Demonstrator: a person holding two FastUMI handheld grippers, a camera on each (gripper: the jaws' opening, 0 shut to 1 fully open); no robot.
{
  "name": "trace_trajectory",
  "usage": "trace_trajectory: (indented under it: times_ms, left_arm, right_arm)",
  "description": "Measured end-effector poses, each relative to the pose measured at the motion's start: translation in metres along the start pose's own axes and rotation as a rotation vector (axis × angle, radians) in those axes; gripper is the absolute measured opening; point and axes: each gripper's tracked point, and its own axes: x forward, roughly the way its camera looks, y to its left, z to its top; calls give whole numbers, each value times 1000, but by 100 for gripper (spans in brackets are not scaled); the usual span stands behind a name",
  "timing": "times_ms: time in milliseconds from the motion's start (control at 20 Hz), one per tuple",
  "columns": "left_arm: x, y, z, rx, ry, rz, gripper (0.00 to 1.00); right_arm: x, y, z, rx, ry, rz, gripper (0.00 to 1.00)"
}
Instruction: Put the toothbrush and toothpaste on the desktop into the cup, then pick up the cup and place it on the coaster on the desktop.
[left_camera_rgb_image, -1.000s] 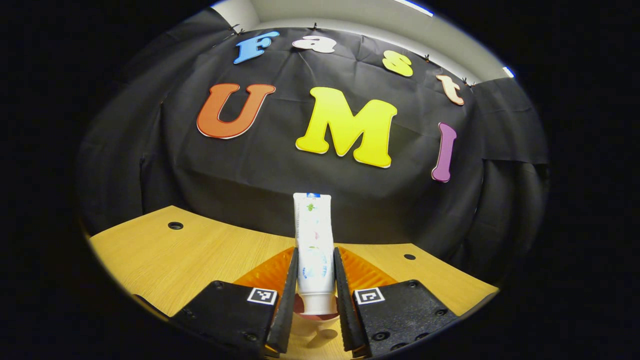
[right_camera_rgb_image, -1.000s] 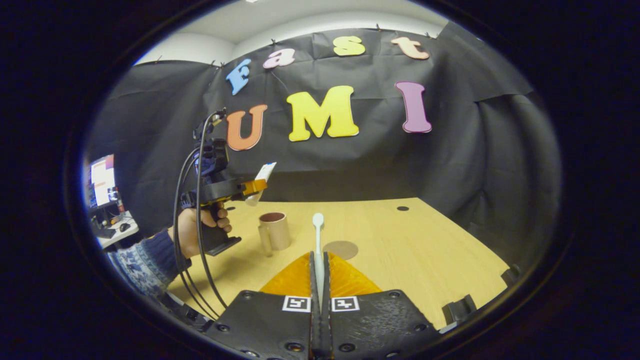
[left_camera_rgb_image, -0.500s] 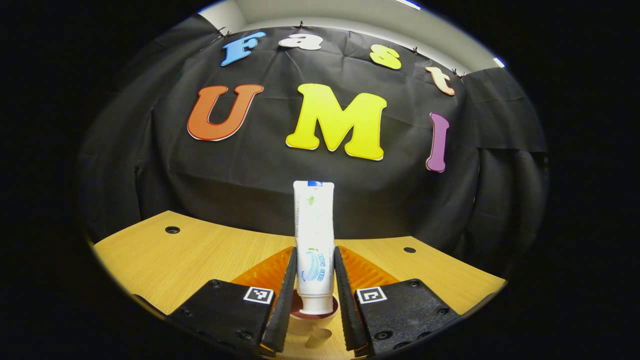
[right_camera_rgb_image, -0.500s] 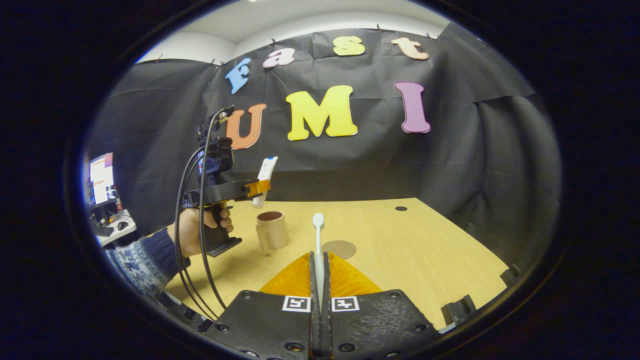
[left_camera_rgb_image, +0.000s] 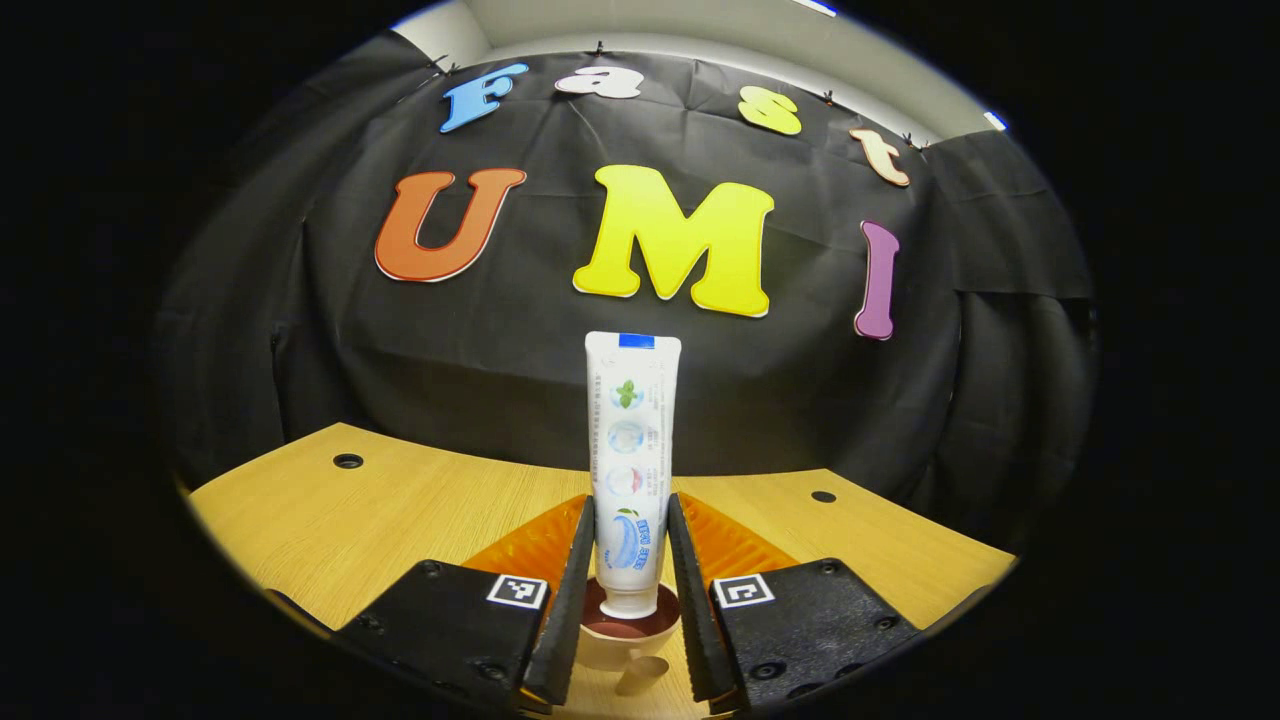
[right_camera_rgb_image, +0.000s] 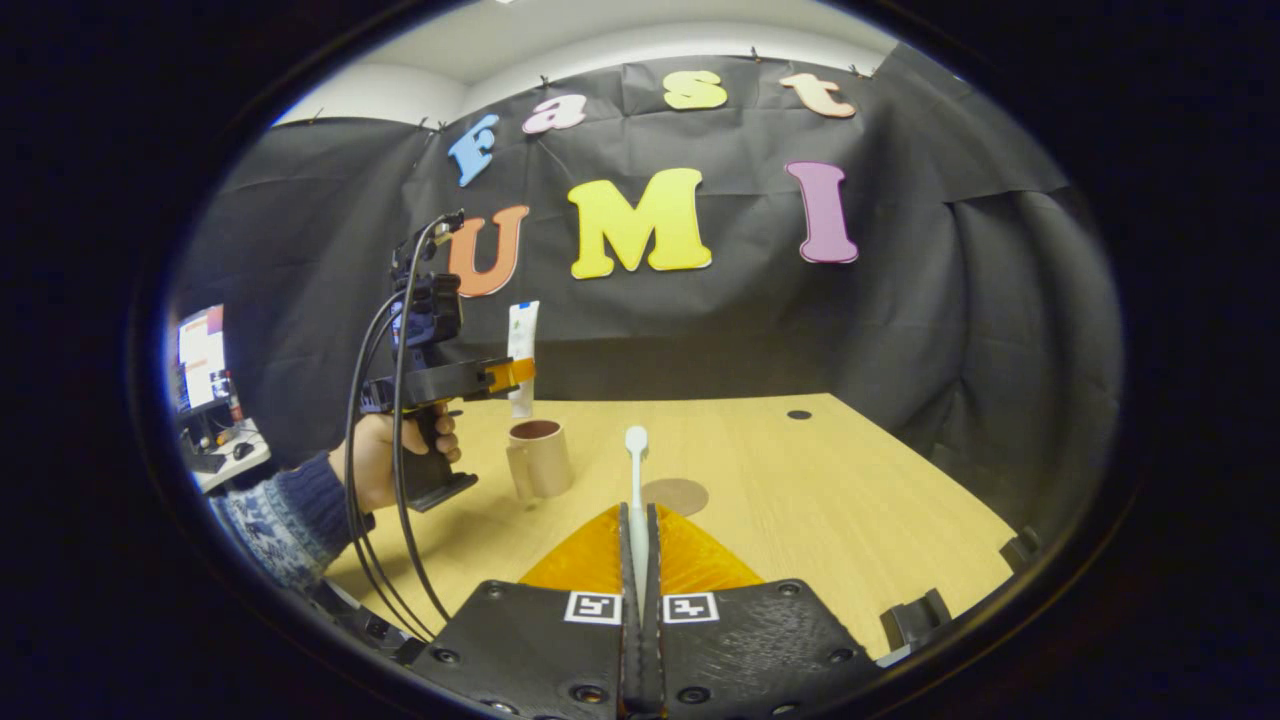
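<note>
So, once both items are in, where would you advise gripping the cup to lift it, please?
Grip the cup across its body below the rim, coming in level from the side away from its handle. It stands upright, and the toothpaste is poised above its mouth.

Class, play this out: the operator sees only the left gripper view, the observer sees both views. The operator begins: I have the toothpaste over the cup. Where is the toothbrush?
Observer: The right gripper is shut on the toothbrush, with its head pointing away, above the desk.
Operator: And the coaster?
Observer: The coaster lies flat and bare on the desk, to the right of the cup in the right gripper view.
Operator: Is my tube in yet?
Observer: Seemingly not. The toothpaste stands upright in the left gripper, with its lower end just above the cup's rim.
</note>
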Motion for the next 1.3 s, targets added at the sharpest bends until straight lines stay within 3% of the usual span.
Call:
trace_trajectory:
  times_ms: [150,200,250,550,750,1000,1200,1300]
  left_arm:
    - [1,0,8,13,-25,2,53]
    - [1,4,7,23,-21,16,80]
    - [0,6,6,29,-17,25,75]
    - [-18,18,2,1,-10,58,86]
    - [-45,36,1,27,-32,97,86]
    - [-85,54,-19,-15,-14,118,86]
    - [-108,62,-29,-4,-6,120,88]
    - [-112,70,-33,16,-4,128,89]
  right_arm:
    - [1,-2,0,-3,-1,-6,0]
    - [0,-3,0,-1,-1,-6,0]
    - [1,-2,-1,0,-1,-7,0]
    - [19,9,19,-1,-26,22,0]
    - [57,39,53,0,-63,90,0]
    - [111,92,101,18,-136,181,0]
    - [150,136,154,106,-263,294,0]
    - [175,152,164,127,-264,332,1]
